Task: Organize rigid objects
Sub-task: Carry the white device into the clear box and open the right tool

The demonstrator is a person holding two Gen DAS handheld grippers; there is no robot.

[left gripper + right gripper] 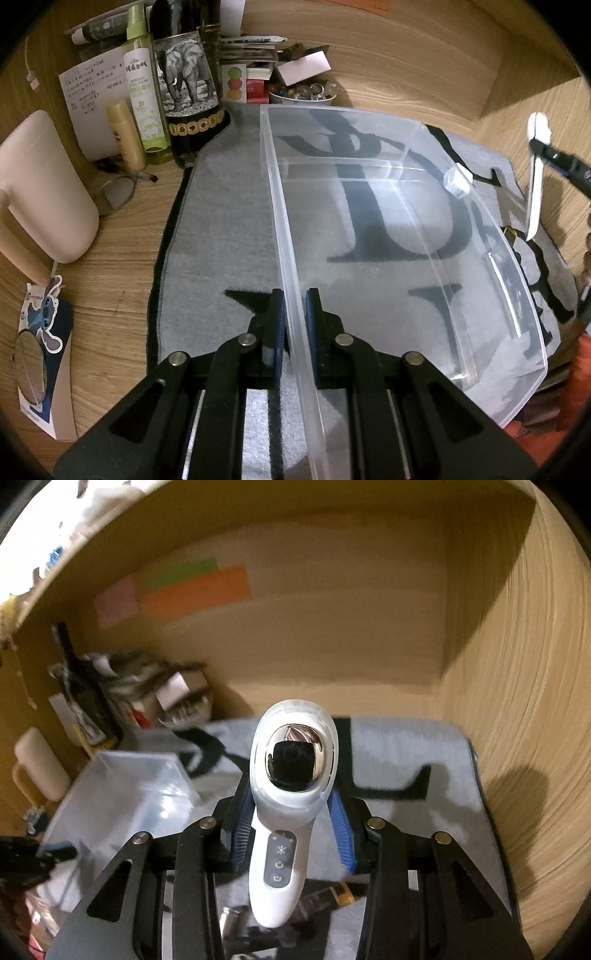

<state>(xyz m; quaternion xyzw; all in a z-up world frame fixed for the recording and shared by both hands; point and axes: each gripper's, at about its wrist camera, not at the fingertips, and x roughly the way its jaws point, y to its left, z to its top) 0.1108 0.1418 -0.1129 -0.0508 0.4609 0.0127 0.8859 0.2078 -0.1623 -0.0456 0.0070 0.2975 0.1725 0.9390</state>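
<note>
Clear glossy plastic bin (406, 229), woolly cloth mat (229, 229)

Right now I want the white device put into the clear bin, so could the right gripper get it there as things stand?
Probably yes. The right gripper is shut on the white device, the clear bin is open-topped and nearly bare, and the left gripper only pinches its near wall.

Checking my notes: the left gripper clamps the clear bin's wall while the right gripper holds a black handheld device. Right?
Not quite. The device in the right gripper is white, as the right wrist view shows. The left gripper does clamp the clear bin's wall.
</note>
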